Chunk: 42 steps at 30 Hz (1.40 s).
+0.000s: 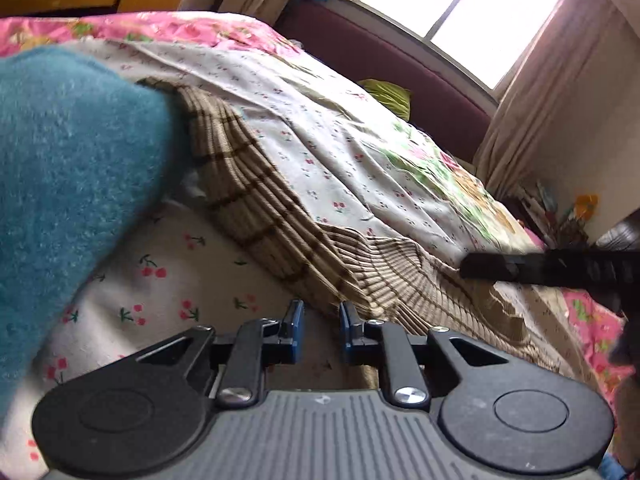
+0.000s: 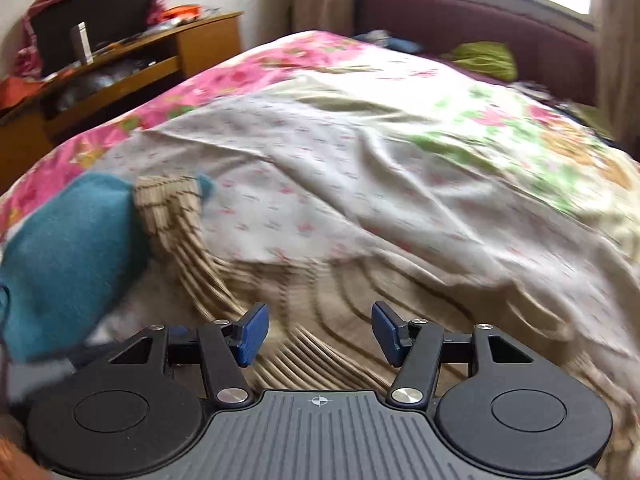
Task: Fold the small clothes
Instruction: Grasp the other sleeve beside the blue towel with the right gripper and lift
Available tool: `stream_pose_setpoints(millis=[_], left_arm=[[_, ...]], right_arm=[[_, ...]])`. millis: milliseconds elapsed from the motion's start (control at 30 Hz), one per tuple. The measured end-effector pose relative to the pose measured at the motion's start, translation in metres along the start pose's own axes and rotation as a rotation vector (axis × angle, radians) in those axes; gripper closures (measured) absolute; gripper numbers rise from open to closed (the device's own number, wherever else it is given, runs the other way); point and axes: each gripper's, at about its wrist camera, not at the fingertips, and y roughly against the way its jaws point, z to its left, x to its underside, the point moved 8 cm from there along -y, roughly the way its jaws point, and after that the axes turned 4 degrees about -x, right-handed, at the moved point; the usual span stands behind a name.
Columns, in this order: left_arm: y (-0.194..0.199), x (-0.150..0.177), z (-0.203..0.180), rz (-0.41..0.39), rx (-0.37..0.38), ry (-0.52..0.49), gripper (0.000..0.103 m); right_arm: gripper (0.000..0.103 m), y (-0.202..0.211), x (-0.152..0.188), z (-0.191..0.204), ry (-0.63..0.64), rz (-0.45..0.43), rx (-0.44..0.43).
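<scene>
A beige knit garment with brown stripes (image 1: 256,196) lies spread across the bed, its wide ribbed part (image 2: 360,292) right under my right gripper. A fuzzy teal garment (image 1: 68,168) covers its left end and also shows in the right wrist view (image 2: 72,256). My left gripper (image 1: 321,309) hovers low over the garment's near edge, its blue pads a narrow gap apart with nothing between them. My right gripper (image 2: 319,314) stands open above the striped knit, empty. A black part of the right gripper (image 1: 520,270) reaches in over the garment's right side in the left wrist view.
The bed carries a white cherry-print sheet (image 1: 320,128) over a pink floral cover (image 2: 208,84). A dark red headboard (image 1: 400,68) and a window (image 1: 460,4) are behind, with a green cloth (image 1: 386,92) by the headboard. A cluttered wooden desk (image 2: 160,52) stands at the left.
</scene>
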Motion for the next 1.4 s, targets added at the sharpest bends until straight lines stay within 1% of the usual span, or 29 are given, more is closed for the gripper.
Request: stream_pose_setpoints(millis=[100,167,233,333,400,467,533,600,700,867,933,1000,1033,1100,1167,1233,1300,1400], left_arm=[[-0.007,-0.002,0.003,-0.016,0.023,0.009,0.068],[-0.010,-0.002,0.000,-0.020,0.052,0.012,0.066],[-0.011,-0.002,-0.001,-0.020,0.075,0.014,0.061],[-0.015,-0.002,-0.001,-0.020,0.089,0.018,0.059],[-0.017,-0.002,0.001,-0.017,0.095,0.029,0.058],[-0.016,-0.002,0.002,-0.018,0.100,0.036,0.057],[-0.017,-0.002,0.001,-0.021,0.098,0.028,0.057],[-0.017,-0.002,0.000,-0.026,0.100,0.023,0.057],[-0.019,-0.005,0.004,-0.027,0.105,0.045,0.057],[-0.018,-0.007,0.014,-0.031,0.102,0.086,0.057],[-0.020,-0.007,0.015,-0.028,0.101,0.088,0.057],[-0.021,-0.007,0.017,-0.024,0.098,0.088,0.057],[-0.022,-0.007,0.017,-0.023,0.097,0.089,0.057],[-0.023,-0.007,0.017,-0.020,0.094,0.088,0.057],[-0.023,-0.006,0.015,-0.022,0.089,0.079,0.056],[-0.023,-0.007,0.013,-0.028,0.088,0.075,0.056],[-0.025,-0.007,0.011,-0.034,0.084,0.070,0.056],[-0.024,-0.006,0.004,-0.052,0.074,0.037,0.055]], right_arm=[[0.046,-0.036,-0.028,0.027,0.021,0.063,-0.095],[0.046,-0.057,-0.041,0.043,0.022,0.086,-0.153],[0.045,-0.076,-0.048,0.058,0.039,0.118,-0.194],[0.045,-0.095,-0.053,0.072,0.051,0.147,-0.220],[0.045,-0.100,-0.055,0.081,0.076,0.138,-0.212],[0.045,-0.099,-0.062,0.092,0.120,0.109,-0.207],[0.045,-0.096,-0.070,0.102,0.166,0.082,-0.186],[0.045,-0.096,-0.076,0.117,0.217,0.074,-0.190],[0.045,-0.101,-0.082,0.140,0.307,0.078,-0.195],[0.048,-0.120,-0.090,0.164,0.361,0.115,-0.202],[0.052,-0.129,-0.095,0.168,0.346,0.126,-0.204],[0.073,-0.139,-0.097,0.170,0.332,0.143,-0.183],[0.075,-0.144,-0.096,0.171,0.330,0.155,-0.163],[0.087,-0.148,-0.092,0.172,0.351,0.164,-0.138],[0.090,-0.144,-0.091,0.172,0.355,0.152,-0.121],[0.091,-0.132,-0.095,0.166,0.329,0.119,-0.134],[0.091,-0.114,-0.101,0.153,0.275,0.078,-0.136],[0.091,-0.077,-0.106,0.124,0.161,0.002,-0.159]])
